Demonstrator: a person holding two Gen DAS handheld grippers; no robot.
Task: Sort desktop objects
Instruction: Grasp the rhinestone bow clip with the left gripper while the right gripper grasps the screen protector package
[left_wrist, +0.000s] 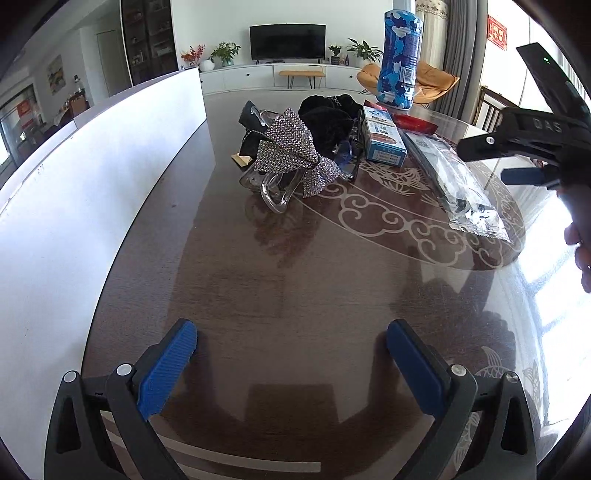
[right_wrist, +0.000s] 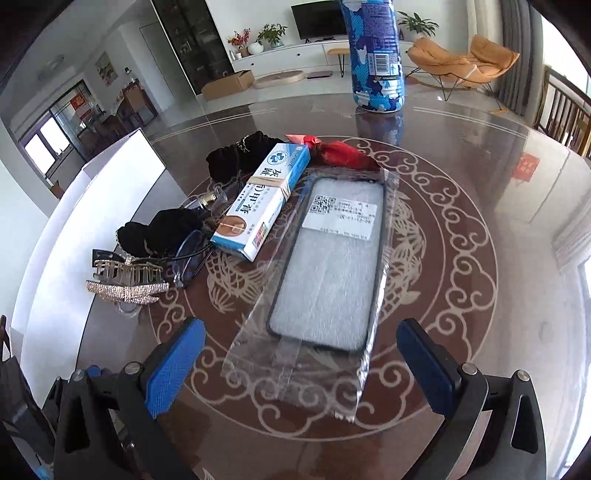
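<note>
**Both grippers spread over the cluttered tabletop**

My left gripper (left_wrist: 291, 354) hangs low over the dark glossy tabletop (left_wrist: 295, 288) with its blue pads wide apart and nothing between them. Ahead of it lies a heap: a rhinestone bow clip (left_wrist: 295, 151) resting on a clear plastic claw clip (left_wrist: 271, 192), with a black velvet scrunchie (left_wrist: 325, 114) behind. Just right of the heap sits a blue-and-white medicine box (left_wrist: 382, 136), and beyond that a blue camouflage can (left_wrist: 400, 55) stands upright. A white board (left_wrist: 92, 192) runs along the left edge of the tabletop.

My right gripper (right_wrist: 301, 362) is also spread open, empty, hovering over the near end of a phone case in a clear plastic sleeve (right_wrist: 325, 266), which lies flat on the tabletop's scroll pattern. The medicine box (right_wrist: 262, 203) lies just beside the sleeve's left edge, banded with a rubber band. A red wrapper (right_wrist: 338, 153) lies at the sleeve's far end. Left of the box I see black scrunchies (right_wrist: 170, 229), a pair of glasses (right_wrist: 192, 258) and a gold claw clip (right_wrist: 127, 271)
</note>
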